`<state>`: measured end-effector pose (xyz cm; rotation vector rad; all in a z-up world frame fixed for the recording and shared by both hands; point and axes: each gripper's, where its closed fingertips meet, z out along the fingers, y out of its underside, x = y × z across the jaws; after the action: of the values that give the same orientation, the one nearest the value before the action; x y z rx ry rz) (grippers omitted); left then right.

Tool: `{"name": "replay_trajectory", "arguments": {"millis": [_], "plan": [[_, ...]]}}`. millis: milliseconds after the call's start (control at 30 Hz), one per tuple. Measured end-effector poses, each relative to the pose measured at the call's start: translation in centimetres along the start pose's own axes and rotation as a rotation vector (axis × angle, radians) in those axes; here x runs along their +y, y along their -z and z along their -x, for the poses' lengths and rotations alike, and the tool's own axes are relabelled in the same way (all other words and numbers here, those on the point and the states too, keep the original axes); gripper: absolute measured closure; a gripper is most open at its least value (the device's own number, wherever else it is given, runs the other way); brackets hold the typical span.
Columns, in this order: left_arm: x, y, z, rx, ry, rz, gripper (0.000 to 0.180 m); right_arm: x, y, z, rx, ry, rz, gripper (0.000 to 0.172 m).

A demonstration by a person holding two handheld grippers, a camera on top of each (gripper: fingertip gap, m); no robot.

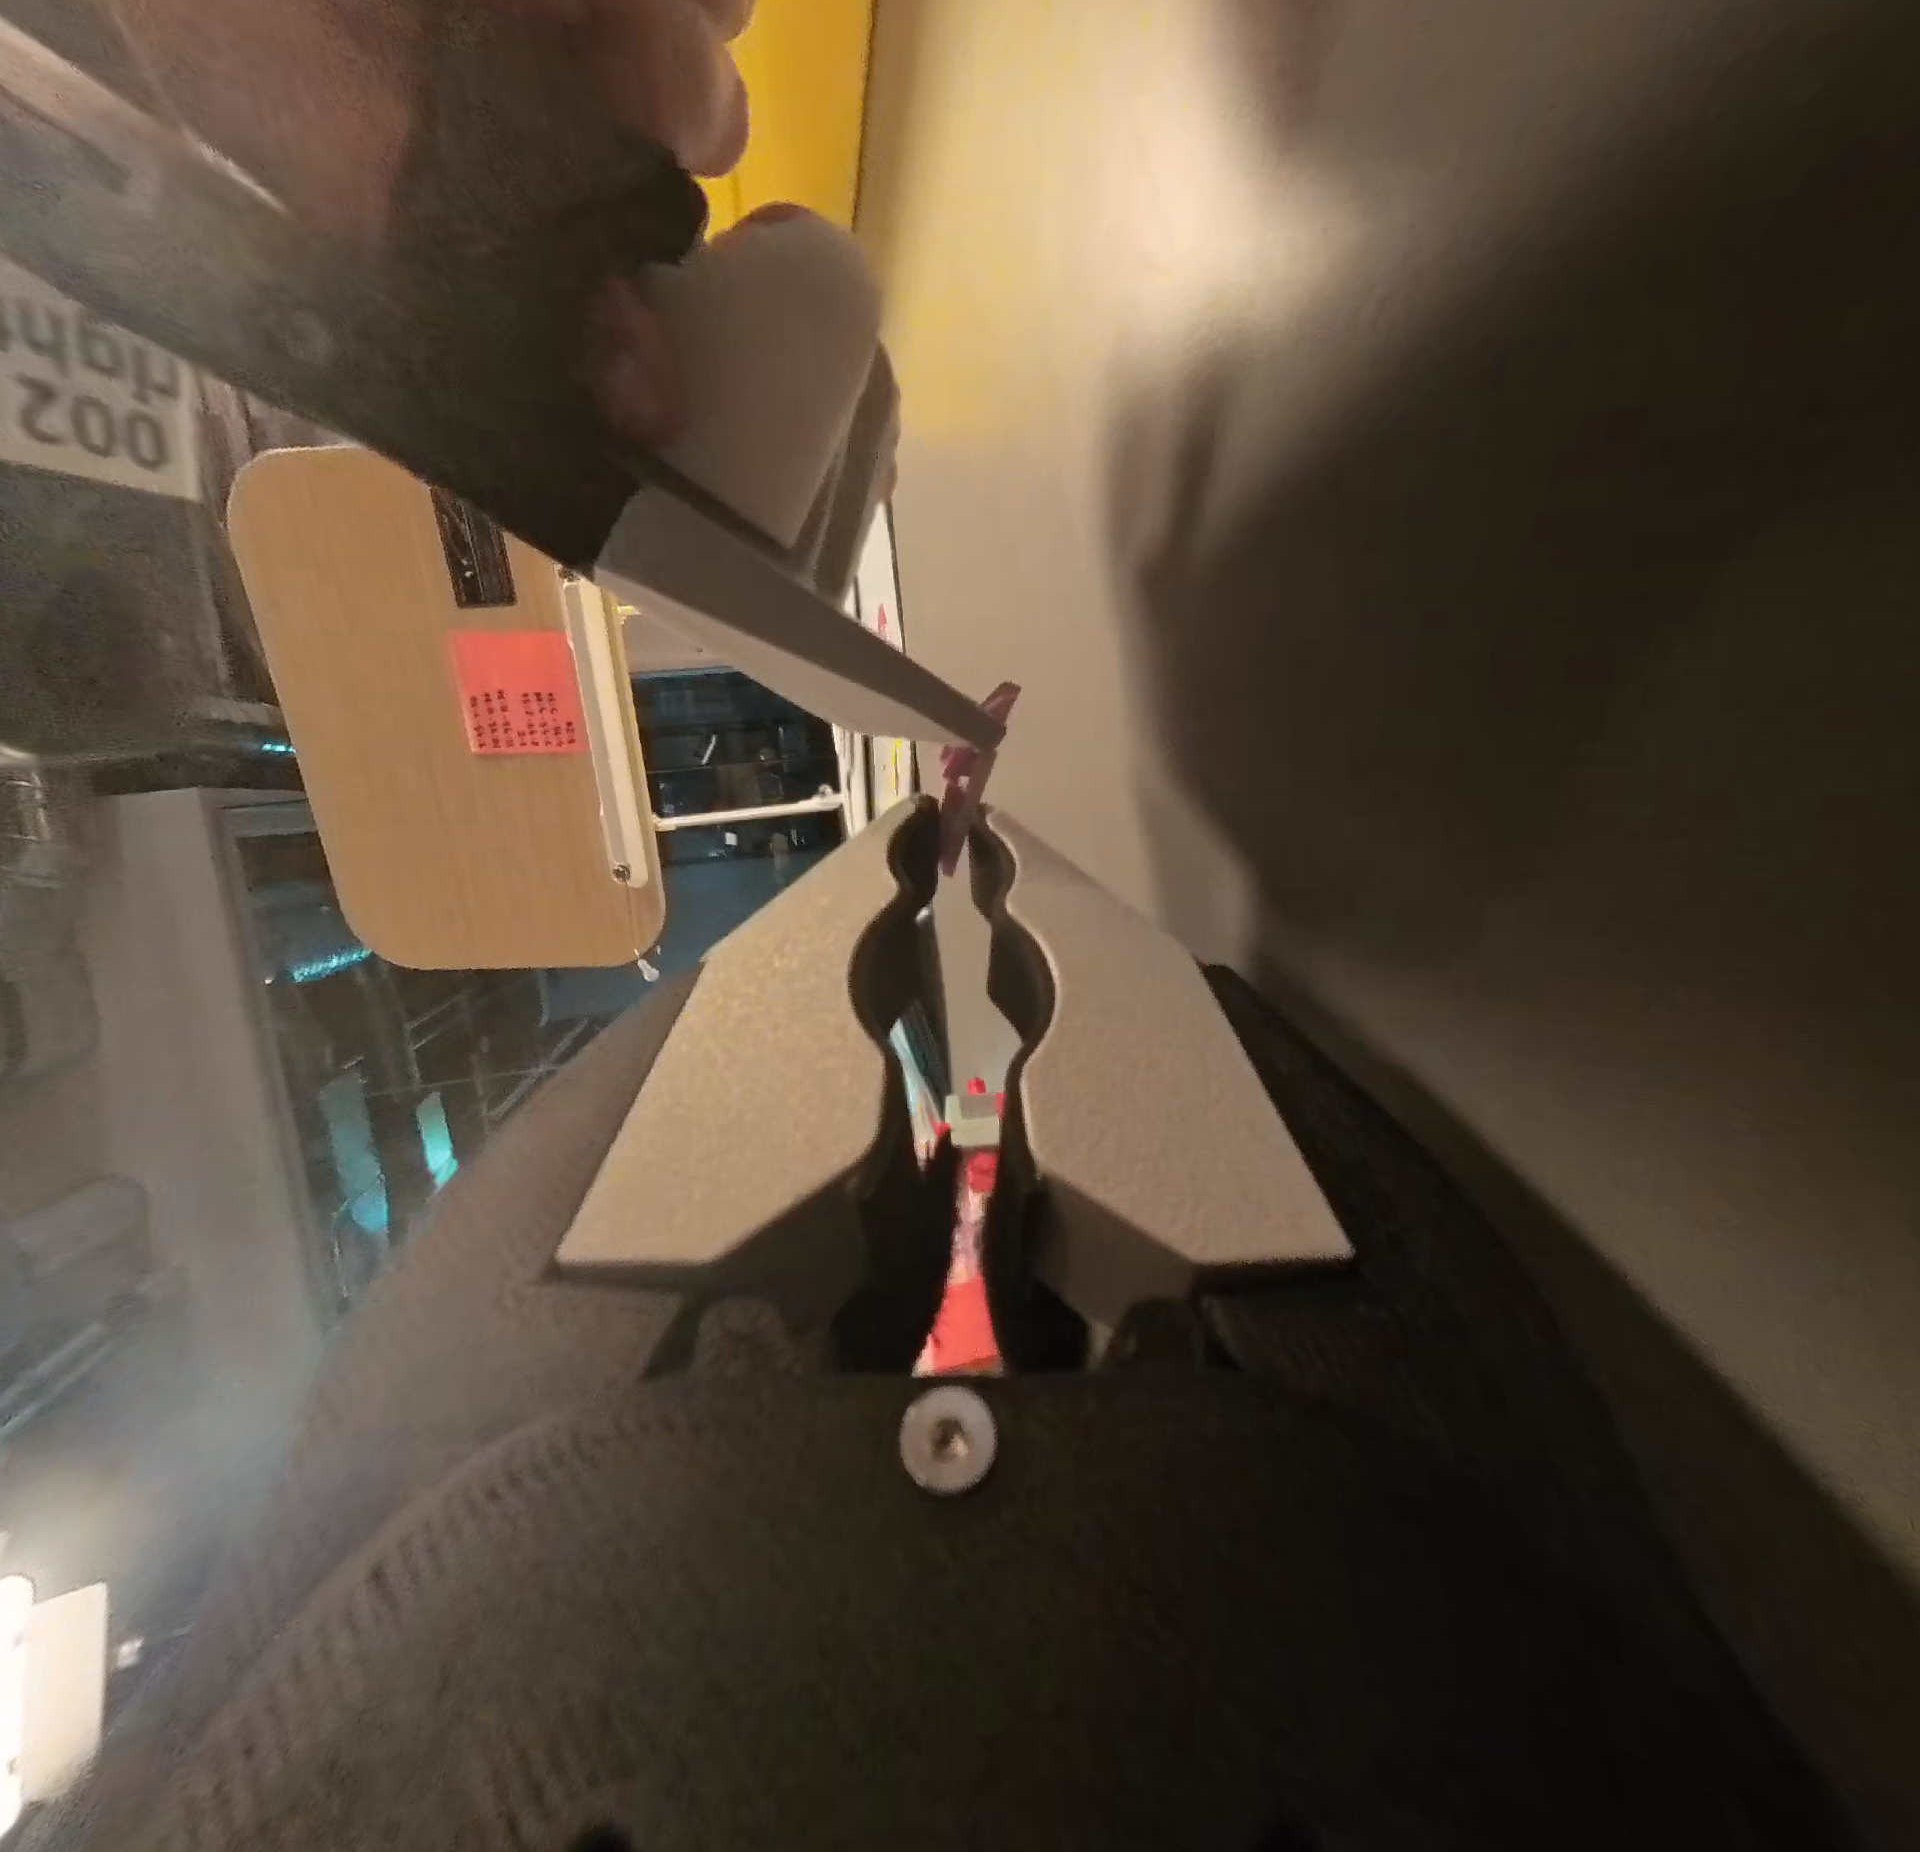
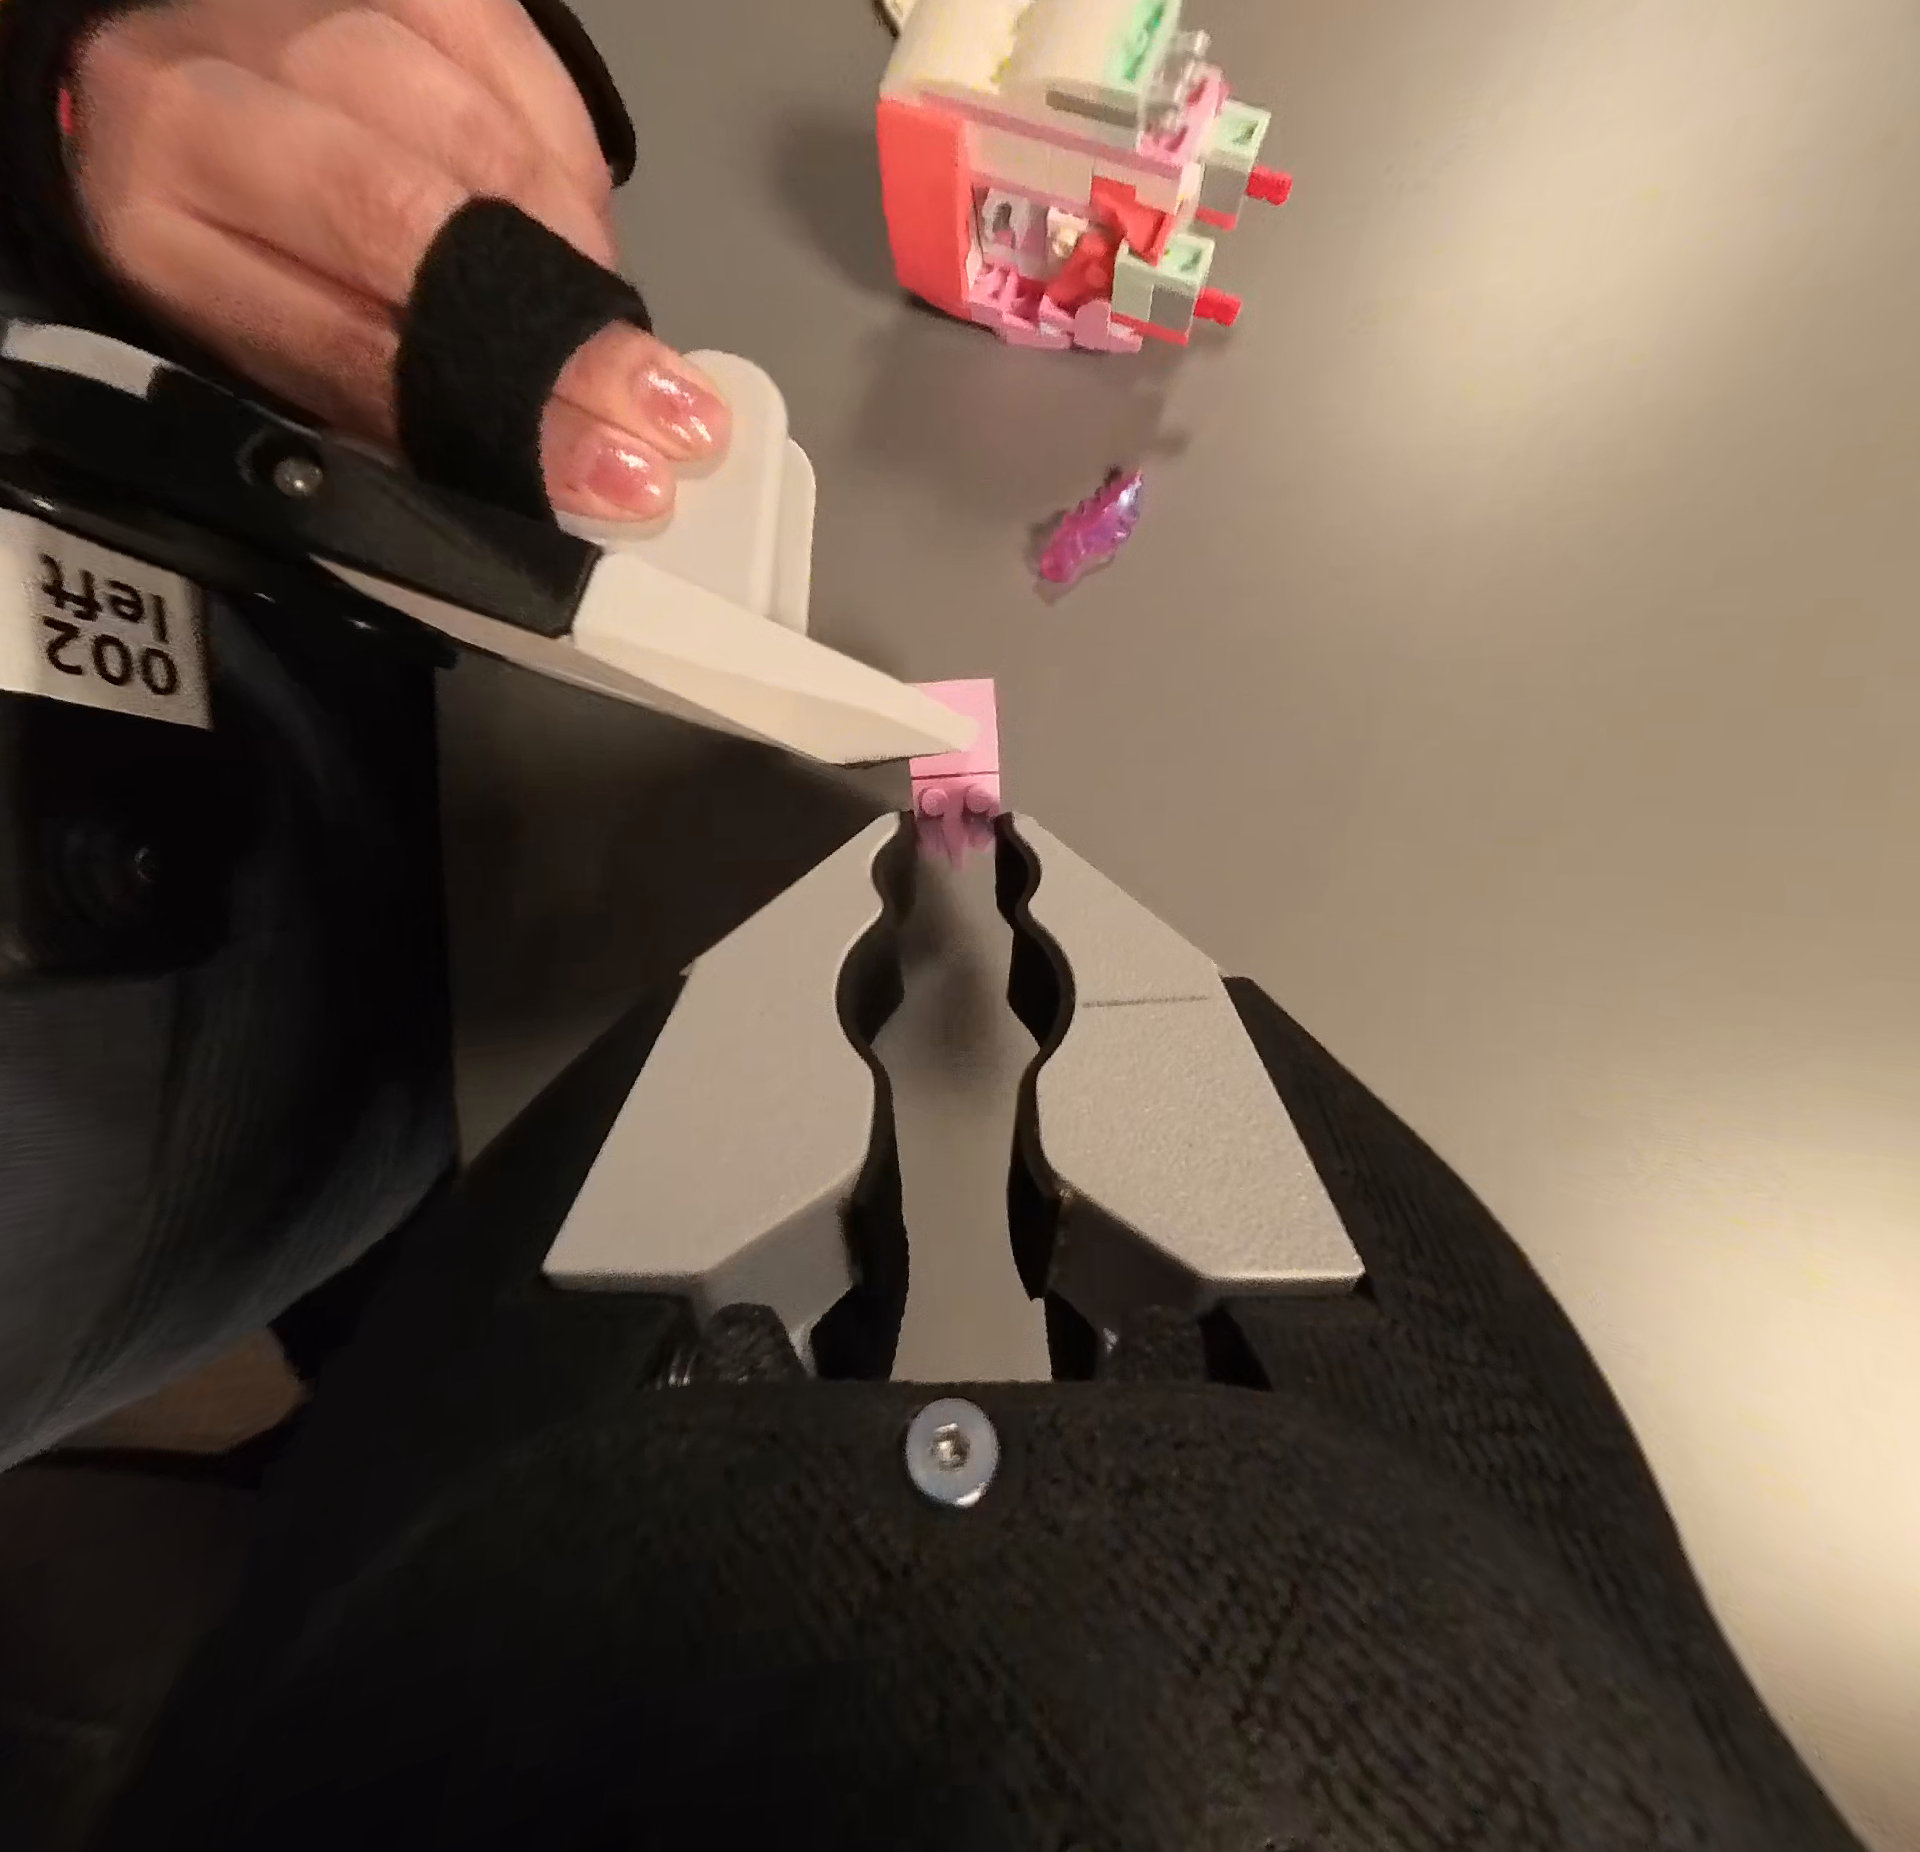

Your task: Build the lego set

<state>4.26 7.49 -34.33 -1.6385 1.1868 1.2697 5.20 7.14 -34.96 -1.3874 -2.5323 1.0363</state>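
On the grey desk (image 2: 1455,763) beyond your grippers a red, pink and white brick model (image 2: 1070,161) lies on its side at the far end. A translucent magenta piece (image 2: 1091,529) lies nearer, well apart from the model. Your hand (image 2: 343,181), in a black fingerless glove, crowds the left of the right wrist view. In the left wrist view a wooden panel (image 1: 416,711) with a red sticker (image 1: 514,690) stands at left.

Your right gripper (image 2: 956,826) has its jaws narrow, pressed on the studded end of a small pink brick assembly (image 2: 961,753). Your left gripper (image 1: 954,815) has its jaws nearly closed, pinching the same assembly edge-on. The two grippers meet at it, above the desk.
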Motion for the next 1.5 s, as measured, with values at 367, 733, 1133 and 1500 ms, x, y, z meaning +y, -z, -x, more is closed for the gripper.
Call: {"name": "replay_trajectory", "arguments": {"millis": [367, 733, 1133, 1500], "plan": [[0.1, -0.1, -0.1, -0.002, -0.017, 0.021, 0.175, 0.0, -0.4, -0.5, 0.182, 0.09, 0.111, 0.159], [-0.1, 0.3, 1.1, -0.037, 0.104, -0.033, 0.175, -0.7, 1.0, 0.1, 0.177, 0.045, 0.073, 0.158], [-0.5, 0.5, 1.7, -0.043, 0.184, -0.073, 0.175, -1.6, 1.8, 0.5, 0.218, 0.073, 0.002, 0.154], [1.3, 0.0, 2.2, 0.02, 0.49, -0.027, 0.175, -2.9, 1.4, -1.2, 0.769, 0.782, 0.029, 0.132]]}}
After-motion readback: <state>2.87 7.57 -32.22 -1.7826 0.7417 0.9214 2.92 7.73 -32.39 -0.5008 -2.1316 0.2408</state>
